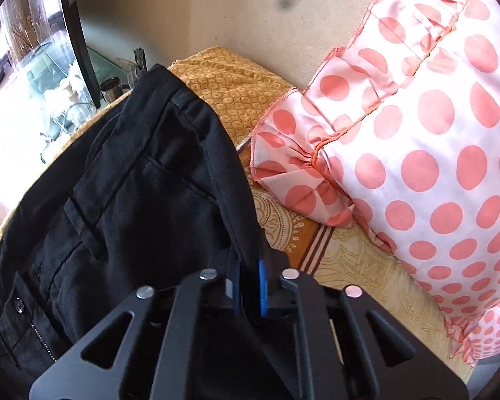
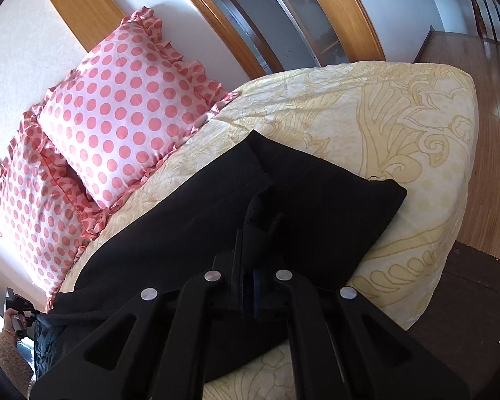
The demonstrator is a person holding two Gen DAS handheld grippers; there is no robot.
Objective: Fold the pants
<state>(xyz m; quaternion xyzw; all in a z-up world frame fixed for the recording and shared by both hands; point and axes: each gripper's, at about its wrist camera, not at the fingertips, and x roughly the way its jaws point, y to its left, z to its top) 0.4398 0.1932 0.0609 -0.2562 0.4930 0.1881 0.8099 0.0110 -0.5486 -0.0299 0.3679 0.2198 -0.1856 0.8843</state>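
We've got both grippers pinching the black pants (image 1: 123,180): left gripper (image 1: 250,286) near waistband, right gripper (image 2: 250,286) probably leg fabric; thin pinch could slip mid-fold.

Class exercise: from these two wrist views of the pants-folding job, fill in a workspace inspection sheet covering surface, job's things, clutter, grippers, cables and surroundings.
Surface: bed with a cream patterned bedspread; an orange patterned cloth lies at its head end.
Job's things: black pants, waistband end in the left view, leg end lying on the bed in the right view.
Clutter: two pink polka-dot pillows beside the pants.
Grippers: left gripper shut on the pants' edge; right gripper shut on a bunch of the pants' fabric.
Cables: nothing seen.
Surroundings: wooden floor, wooden door frame, window.
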